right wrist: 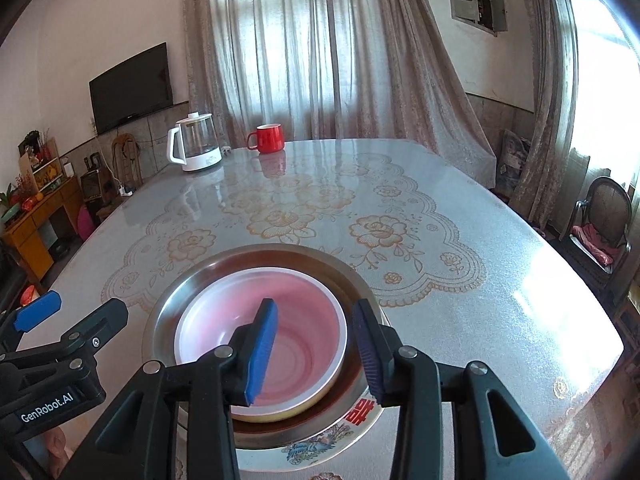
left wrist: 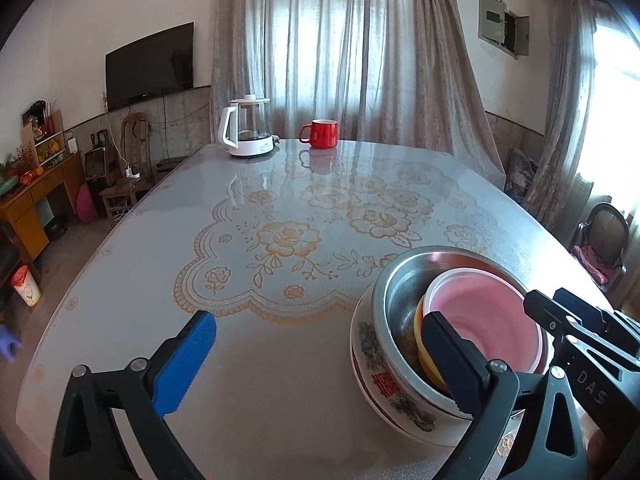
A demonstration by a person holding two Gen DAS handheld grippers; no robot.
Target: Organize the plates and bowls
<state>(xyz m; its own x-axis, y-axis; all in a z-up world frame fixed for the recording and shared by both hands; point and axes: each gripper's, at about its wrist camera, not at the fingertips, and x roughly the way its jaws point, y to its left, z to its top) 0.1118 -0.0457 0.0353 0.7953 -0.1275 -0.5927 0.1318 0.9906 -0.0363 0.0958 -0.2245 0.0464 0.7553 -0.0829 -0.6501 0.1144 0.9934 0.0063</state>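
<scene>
clearly the right gripper is nearer: its jaws stand apart, straddling the near-right rim of the pink bowl nested in the steel bowl. left gripper, jaws wide apart, has the stack at its right finger.

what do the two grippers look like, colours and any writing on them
Both are black plastic scissor-style frames with silver rivets and ribbed blue finger pads. The left gripper and right gripper look identical. White lettering reads "GenRobot.AI" on the left one's body, "DAS" on the right one's. No cables or sleeves show.
</scene>
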